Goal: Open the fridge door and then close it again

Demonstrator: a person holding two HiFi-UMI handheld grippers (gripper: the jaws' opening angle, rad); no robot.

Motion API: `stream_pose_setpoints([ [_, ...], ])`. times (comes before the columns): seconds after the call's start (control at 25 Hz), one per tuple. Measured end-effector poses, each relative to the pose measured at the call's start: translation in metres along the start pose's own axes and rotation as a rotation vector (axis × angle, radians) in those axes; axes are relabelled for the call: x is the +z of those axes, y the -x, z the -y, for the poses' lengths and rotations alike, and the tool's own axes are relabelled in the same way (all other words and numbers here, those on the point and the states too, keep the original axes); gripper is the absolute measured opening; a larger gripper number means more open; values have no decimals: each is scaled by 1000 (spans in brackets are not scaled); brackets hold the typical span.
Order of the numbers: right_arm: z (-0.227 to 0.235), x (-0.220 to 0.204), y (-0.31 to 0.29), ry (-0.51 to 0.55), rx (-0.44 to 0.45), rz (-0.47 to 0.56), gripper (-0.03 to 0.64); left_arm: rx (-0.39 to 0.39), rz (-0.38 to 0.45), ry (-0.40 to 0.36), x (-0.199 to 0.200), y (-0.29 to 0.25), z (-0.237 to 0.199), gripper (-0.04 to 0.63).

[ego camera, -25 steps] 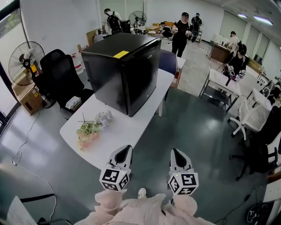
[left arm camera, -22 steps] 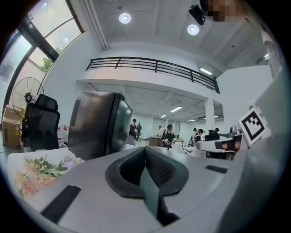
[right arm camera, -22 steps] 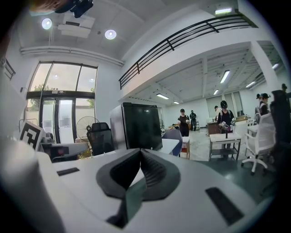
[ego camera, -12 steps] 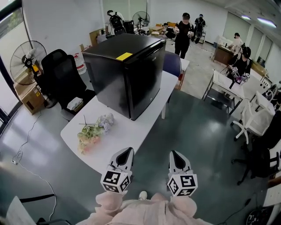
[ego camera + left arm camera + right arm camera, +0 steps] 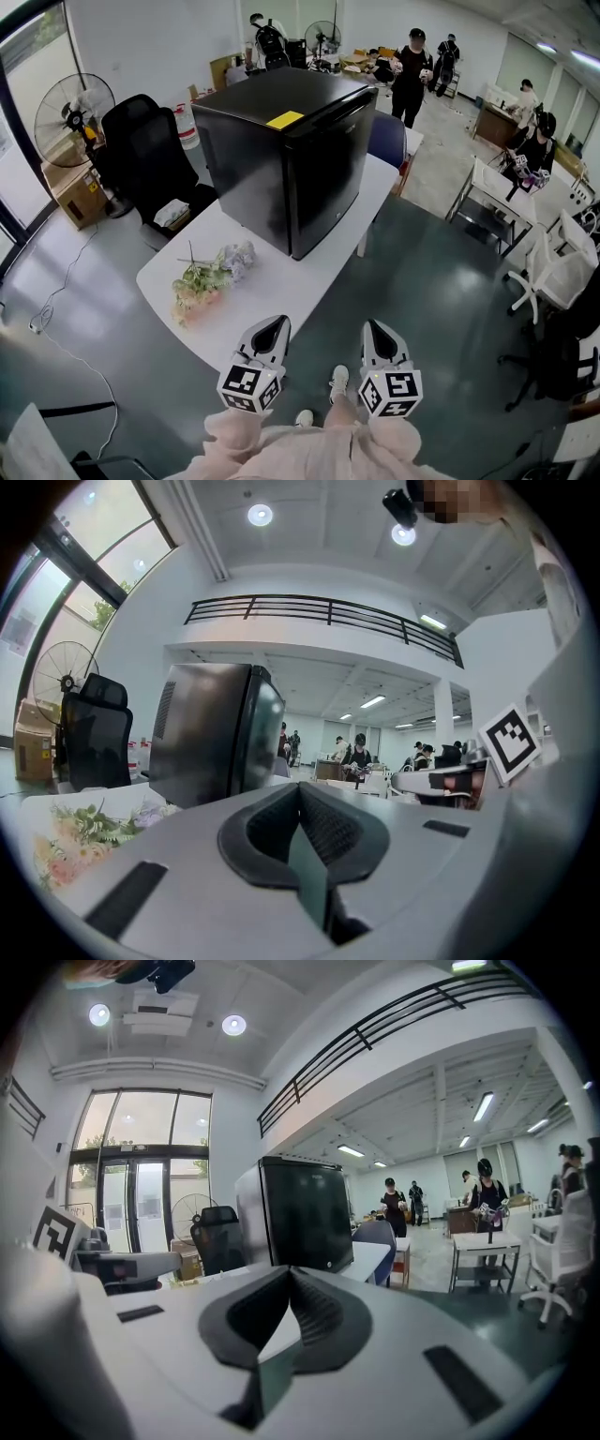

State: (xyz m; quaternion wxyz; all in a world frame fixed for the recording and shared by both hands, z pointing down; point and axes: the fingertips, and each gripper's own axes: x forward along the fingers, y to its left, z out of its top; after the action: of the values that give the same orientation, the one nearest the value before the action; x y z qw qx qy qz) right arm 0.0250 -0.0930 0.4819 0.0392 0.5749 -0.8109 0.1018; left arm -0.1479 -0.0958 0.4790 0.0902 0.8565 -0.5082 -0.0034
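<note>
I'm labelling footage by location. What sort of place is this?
Probably an open-plan office or lab workspace: white tables, rolling office chairs, a floor fan, and a black fridge standing on one table.

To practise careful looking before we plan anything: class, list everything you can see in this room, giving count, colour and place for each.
fridge: one, black, door shut, on the table
sticker: one, yellow, on the fridge top
table: one, white, ahead of the person
flowers: one bunch, pink and green, lying on the table, apart from the fridge
office chair: one, black, left of the table
fan: two, dark, one at far left, one at the back
cardboard box: one, brown, below the left fan
people: several, mostly dark clothes, back and right
sleeves: pale pink, bottom edge
left claw: grey, shut, empty
right claw: grey, shut, empty
</note>
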Motion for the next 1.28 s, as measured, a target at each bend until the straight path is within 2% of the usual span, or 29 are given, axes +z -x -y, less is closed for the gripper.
stream_pose_setpoints([
  [0.92, 40, 50, -149, 101, 237, -17, 12, 183, 46, -3, 36, -109, -55, 11],
  [1.28, 55, 91, -190, 203, 337, 19, 12, 230, 55, -16, 53, -141, -63, 10],
])
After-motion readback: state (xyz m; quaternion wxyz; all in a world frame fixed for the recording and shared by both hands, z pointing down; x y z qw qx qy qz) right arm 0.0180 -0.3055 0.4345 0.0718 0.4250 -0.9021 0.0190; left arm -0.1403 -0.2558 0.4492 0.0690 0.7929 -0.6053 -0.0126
